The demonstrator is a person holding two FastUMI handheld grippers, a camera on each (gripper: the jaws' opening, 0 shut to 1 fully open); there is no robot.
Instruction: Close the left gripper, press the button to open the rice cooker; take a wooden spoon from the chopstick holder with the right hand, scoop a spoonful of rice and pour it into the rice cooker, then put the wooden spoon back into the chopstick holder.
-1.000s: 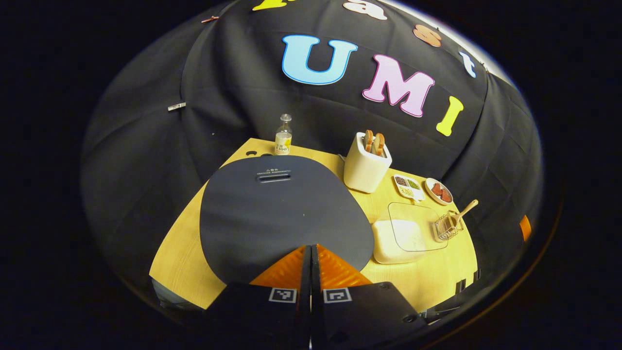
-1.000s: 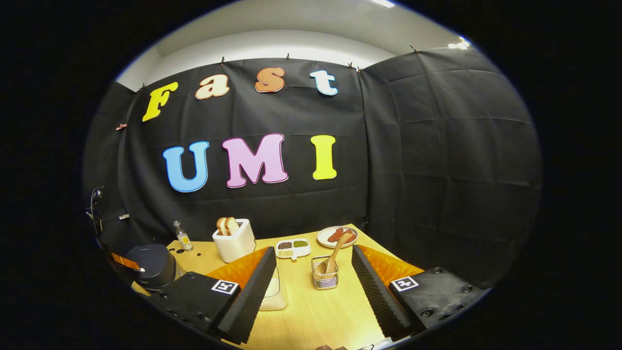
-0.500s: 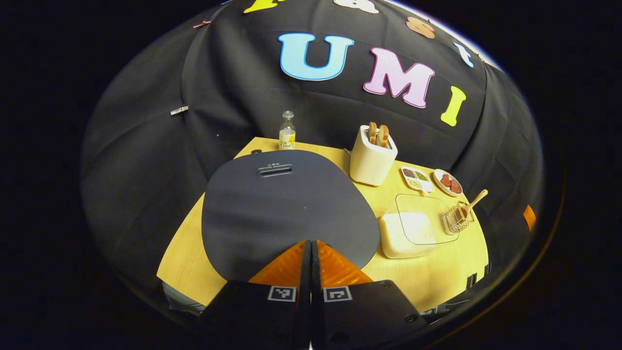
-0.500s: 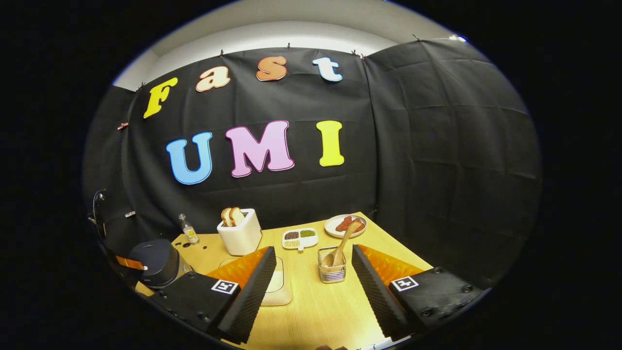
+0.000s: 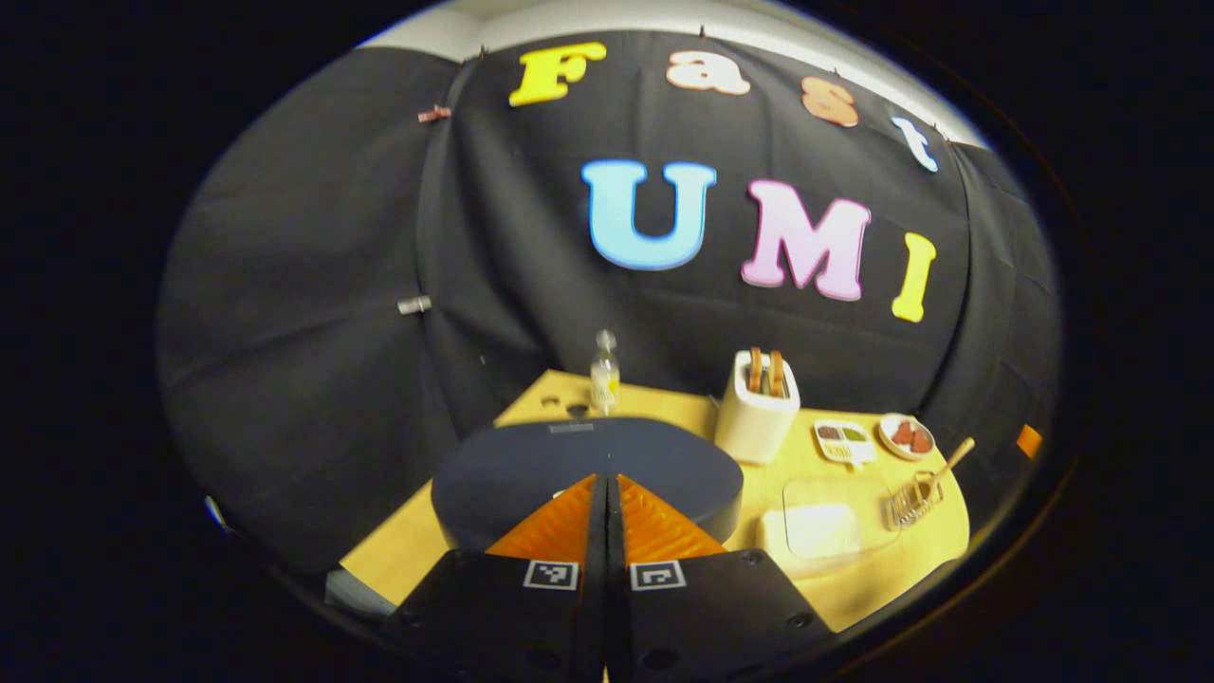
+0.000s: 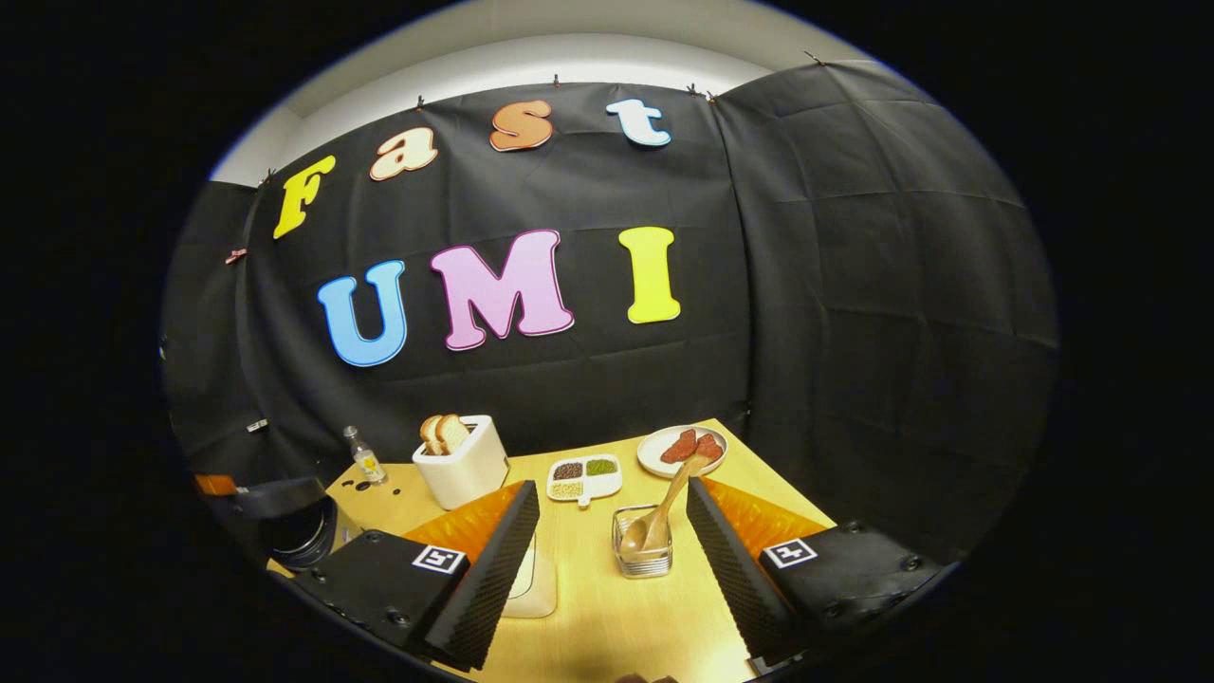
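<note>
My left gripper [image 5: 607, 482] is shut with nothing between its orange fingers, its tips over the near edge of the dark rice cooker lid [image 5: 588, 460]. In the right gripper view the rice cooker [image 6: 289, 531] stands at the far left with its lid tilted up and a round opening showing under it. The orange of the left gripper [image 6: 213, 484] is just beside it. The wooden spoon [image 6: 656, 512] leans in the wire chopstick holder [image 6: 642, 555], which sits between the spread fingers of my open right gripper [image 6: 612, 493]. The white rice box [image 5: 820, 526] has a clear lid.
On the yellow table [image 6: 607, 626] stand a white toaster [image 6: 460, 460] with bread, a small bottle [image 6: 358, 460], a divided dish of grains [image 6: 583, 477] and a plate of red food [image 6: 683, 448]. Black cloth walls close in behind and to the right.
The left gripper view has swung upward and the cooker lid is now seen edge-on. In the right gripper view the lid has lifted. The right gripper has barely shifted.
</note>
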